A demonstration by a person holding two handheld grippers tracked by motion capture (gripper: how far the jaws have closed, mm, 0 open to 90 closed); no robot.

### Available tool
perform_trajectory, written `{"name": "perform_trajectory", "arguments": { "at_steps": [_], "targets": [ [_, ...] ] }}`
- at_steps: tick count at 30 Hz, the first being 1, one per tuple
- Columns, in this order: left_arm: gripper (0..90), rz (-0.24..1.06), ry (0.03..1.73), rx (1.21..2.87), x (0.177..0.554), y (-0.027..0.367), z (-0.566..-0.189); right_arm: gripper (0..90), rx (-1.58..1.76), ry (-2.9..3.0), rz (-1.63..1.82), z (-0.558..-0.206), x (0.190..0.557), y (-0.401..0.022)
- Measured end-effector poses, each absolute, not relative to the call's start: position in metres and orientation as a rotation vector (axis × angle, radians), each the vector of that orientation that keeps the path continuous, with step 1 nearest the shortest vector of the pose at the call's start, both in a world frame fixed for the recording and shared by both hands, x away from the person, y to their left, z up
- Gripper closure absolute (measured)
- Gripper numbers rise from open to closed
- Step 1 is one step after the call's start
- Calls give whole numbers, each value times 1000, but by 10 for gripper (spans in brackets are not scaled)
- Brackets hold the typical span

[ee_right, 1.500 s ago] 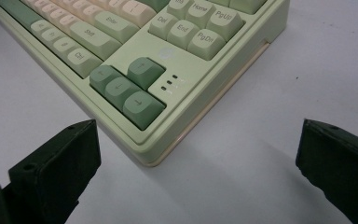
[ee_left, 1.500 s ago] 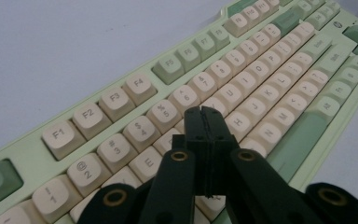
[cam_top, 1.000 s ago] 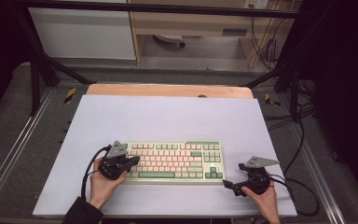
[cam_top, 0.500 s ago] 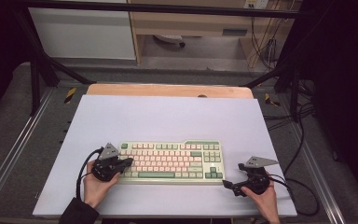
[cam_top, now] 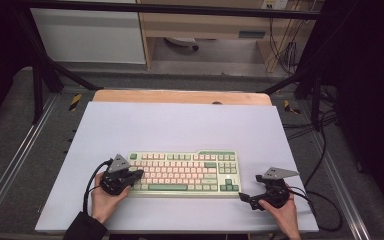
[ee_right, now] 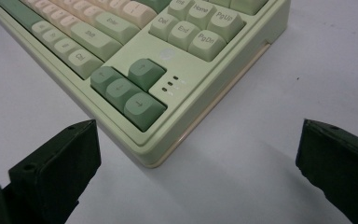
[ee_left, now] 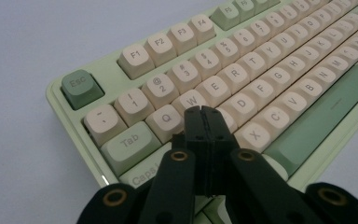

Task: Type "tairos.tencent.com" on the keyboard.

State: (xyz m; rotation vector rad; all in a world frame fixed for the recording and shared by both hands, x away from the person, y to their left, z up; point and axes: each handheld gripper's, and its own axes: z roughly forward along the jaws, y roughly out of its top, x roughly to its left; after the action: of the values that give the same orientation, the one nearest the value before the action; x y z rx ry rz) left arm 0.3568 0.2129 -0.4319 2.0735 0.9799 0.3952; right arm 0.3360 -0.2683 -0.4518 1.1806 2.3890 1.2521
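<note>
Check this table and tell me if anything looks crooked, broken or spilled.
Nothing stands out. The keyboard lies flat and square on the white mat, with no missing keys or spills visible. The left gripper is shut with its tips over the letter keys; the right gripper is open beside the keyboard's corner.

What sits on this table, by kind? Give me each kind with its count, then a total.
keyboard: 1
grippers: 2, the left gripper shut at the keys, the right gripper open beside the keyboard's corner
white mat: 1
Total: 4
</note>
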Motion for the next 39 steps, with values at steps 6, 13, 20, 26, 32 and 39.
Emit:
{"name": "perform_trajectory", "arguments": {
  "at_steps": [6, 13, 20, 26, 32, 39],
  "targets": [
    [900, 395, 972, 2057, 354, 215, -428, 4, 1156, 2381, 1276, -444, 335, -264],
    [900, 396, 965, 2032, 351, 219, -423, 3, 1107, 2377, 1280, -432, 332, -248],
    [900, 391, 965, 2021, 350, 222, -422, 86, 1049, 2395, 1262, -422, 331, -228],
    [900, 381, 971, 2011, 350, 224, -422, 285, 1018, 2402, 1288, -415, 332, -212],
    [900, 375, 970, 2008, 350, 224, -422, 464, 1026, 2448, 1331, -413, 336, -197],
    [900, 371, 968, 2003, 350, 225, -422, 608, 1004, 2450, 1325, -406, 342, -182]
  ]
}}
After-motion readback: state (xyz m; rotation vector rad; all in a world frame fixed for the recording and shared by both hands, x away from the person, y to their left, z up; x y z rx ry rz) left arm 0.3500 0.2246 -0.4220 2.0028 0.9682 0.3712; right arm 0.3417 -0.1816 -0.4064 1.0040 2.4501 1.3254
